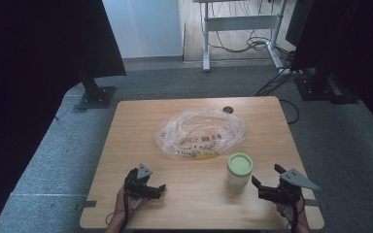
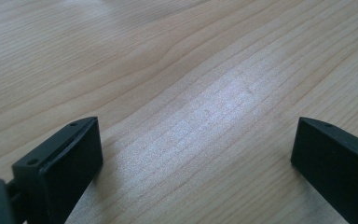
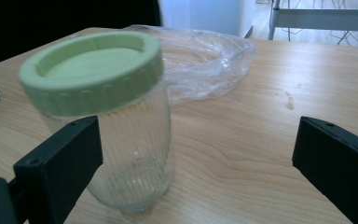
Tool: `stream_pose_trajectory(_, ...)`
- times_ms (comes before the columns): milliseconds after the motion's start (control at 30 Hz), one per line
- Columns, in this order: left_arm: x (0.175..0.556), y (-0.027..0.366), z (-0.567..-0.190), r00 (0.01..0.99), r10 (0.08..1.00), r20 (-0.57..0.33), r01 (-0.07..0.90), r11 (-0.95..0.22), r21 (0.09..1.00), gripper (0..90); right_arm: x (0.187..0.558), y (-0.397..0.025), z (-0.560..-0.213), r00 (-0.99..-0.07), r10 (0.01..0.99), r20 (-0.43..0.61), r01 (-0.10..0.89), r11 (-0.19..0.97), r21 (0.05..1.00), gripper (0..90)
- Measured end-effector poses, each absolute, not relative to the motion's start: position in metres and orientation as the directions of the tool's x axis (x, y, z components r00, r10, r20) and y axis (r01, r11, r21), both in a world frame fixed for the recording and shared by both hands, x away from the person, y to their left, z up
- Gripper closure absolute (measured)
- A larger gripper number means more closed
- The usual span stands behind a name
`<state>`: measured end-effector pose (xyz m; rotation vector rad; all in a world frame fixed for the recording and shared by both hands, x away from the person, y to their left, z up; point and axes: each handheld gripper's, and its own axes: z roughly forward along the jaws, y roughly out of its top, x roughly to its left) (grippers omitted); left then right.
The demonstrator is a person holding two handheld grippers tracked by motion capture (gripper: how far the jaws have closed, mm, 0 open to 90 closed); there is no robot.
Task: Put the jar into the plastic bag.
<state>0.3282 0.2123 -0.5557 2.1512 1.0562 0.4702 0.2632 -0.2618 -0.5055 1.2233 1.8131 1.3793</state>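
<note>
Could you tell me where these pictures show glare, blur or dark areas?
High view: both upper corners are nearly black, while the table is evenly lit. Left gripper view: a pale sheen of glare lies on the wood between the open jaws. Right gripper view: the green-lidded glass jar looks soft, and the plastic bag behind it softer.

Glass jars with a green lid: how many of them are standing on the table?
1. The glass jar stands upright, lid on, at the near right of the table, just ahead of the right gripper and nearer than the plastic bag. The crumpled bag may hide something.
</note>
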Motion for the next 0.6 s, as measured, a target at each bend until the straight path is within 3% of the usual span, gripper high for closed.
stream_pose_trajectory(600, 0.328, 0.212, -0.556, 0.604, 0.796, 0.021, 0.549, -0.435, 0.714, 1.5, 0.258, -0.245, -0.497, -0.488, 0.87, 0.069, 0.326, 0.108, 0.939, 1.1)
